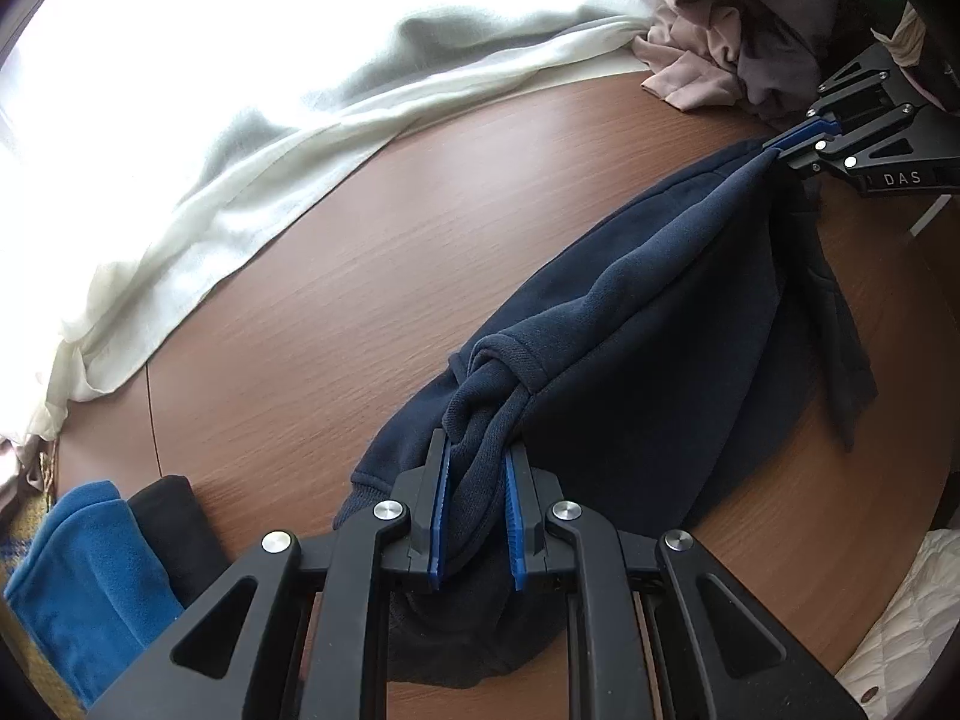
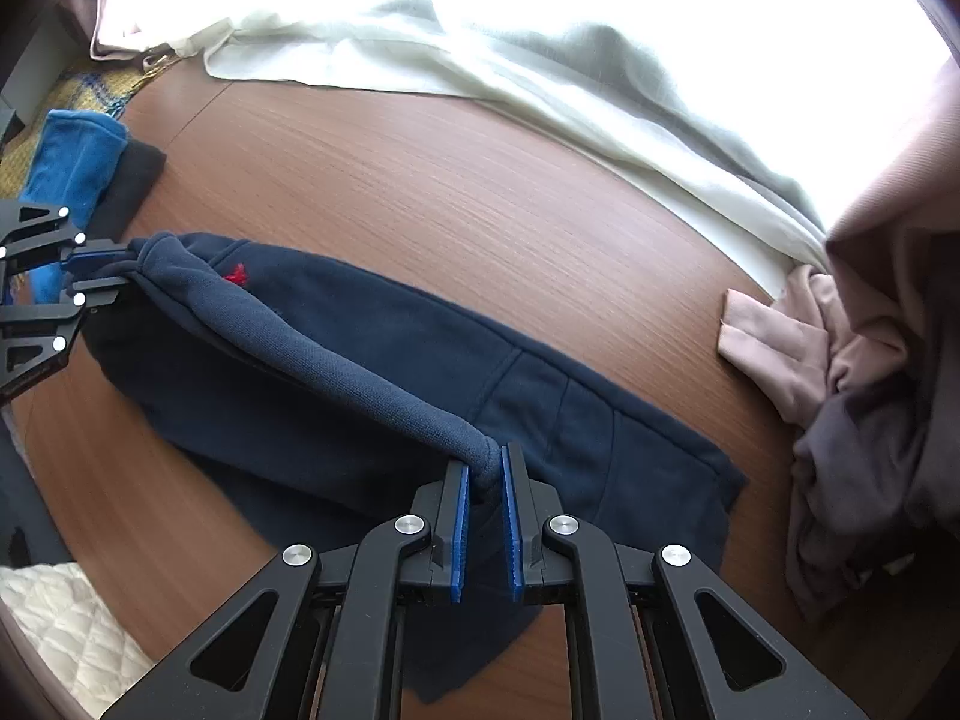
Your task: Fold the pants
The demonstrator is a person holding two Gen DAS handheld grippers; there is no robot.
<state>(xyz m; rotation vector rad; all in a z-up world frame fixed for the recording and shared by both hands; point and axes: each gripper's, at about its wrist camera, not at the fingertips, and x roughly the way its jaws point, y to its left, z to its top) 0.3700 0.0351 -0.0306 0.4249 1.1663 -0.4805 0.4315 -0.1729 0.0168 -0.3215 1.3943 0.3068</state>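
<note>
Navy blue pants hang stretched between both grippers, with their lower part lying on the brown wooden table. My left gripper is shut on a bunched end of the ribbed waistband. My right gripper is shut on the other end of the same waistband, which runs taut across the right wrist view. A small red mark shows near the left end. In the left wrist view the right gripper pinches the cloth at the upper right. The left gripper appears at the left edge of the right wrist view.
A white curtain drapes along the table's far edge under a bright window. Pink and grey clothes are heaped at the right. Folded blue and black garments lie at the left. A white quilted surface shows beyond the near edge.
</note>
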